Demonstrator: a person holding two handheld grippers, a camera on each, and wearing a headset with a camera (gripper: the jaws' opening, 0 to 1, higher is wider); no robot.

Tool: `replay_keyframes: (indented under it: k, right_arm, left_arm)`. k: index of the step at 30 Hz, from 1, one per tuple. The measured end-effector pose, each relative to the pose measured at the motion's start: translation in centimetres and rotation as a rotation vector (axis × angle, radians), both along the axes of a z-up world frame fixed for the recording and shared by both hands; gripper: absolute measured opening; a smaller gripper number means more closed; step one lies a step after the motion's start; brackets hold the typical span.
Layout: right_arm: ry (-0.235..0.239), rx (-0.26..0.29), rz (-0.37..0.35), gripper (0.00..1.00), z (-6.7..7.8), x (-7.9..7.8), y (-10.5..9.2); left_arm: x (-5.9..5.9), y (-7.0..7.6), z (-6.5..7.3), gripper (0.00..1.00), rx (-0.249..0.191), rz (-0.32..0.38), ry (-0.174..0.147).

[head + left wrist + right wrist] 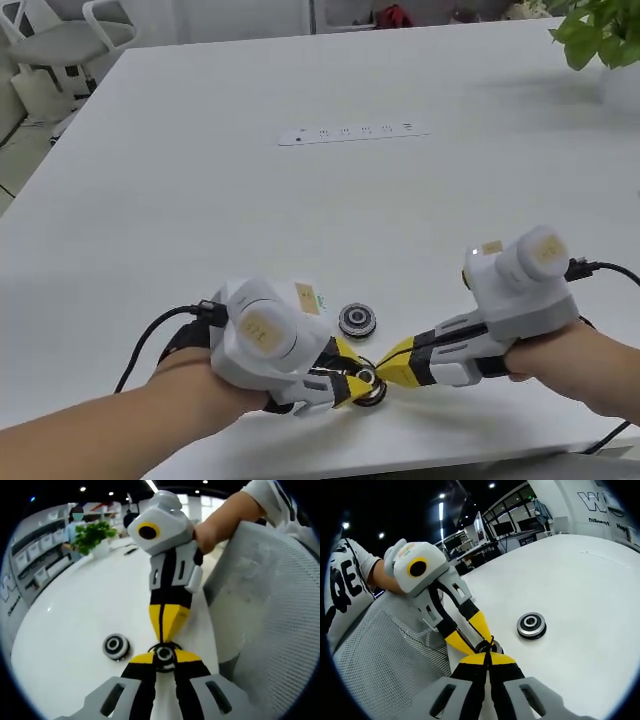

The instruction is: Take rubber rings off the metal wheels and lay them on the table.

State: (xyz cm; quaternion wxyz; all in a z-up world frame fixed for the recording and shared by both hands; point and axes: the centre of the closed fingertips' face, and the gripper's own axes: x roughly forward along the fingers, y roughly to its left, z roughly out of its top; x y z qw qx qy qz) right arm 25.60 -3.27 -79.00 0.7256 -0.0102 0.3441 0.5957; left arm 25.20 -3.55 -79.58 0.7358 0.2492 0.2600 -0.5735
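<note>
**At the table's near edge — two grippers tip to tip on one wheel**

Along the near edge of the white table [300,200], the two grippers point at each other, left from the left and right from the right, and their yellow tips meet just in from the edge.

The left gripper [352,380] is clamped on a small metal wheel [164,653], one jaw on each side of its rim, with the round face open to that gripper's camera. The right gripper [388,364] has its jaws pressed together. What looks like the black edge of the rubber ring [490,643] is nipped between its tips, though it is too small to be sure.

So the ring lies straight ahead of the right gripper, on the side of the held wheel facing it. The line between the grippers runs along the near edge, so a pull would likely go back along that line — rightward, away from the left gripper, which braces the wheel.

A second wheel [357,319] lies flat on the table just beyond the meeting tips, toward the middle. It is apart from both grippers and its dark ring looks to be in place.
</note>
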Motion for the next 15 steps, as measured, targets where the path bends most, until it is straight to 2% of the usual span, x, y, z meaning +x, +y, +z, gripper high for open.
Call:
replay_keyframes:
  k: [6, 10, 15]
  right_arm:
    - [0.006, 0.003, -0.005, 0.00, 0.11, -0.03, -0.03]
    - [0.005, 0.004, -0.003, 0.00, 0.21, -0.06, -0.03]
    - [0.002, 0.006, -0.001, 0.00, 0.29, -0.12, 0.03]
  left_arm:
    - [-0.04, 0.07, 0.10, 0.14, 0.005, -0.006, 0.008]
    - [-0.55, 0.48, 0.17, 0.20, 0.011, -0.021, 0.026]
    - [-0.78, 0.92, 0.57, 0.22, 0.023, -0.036, 0.017]
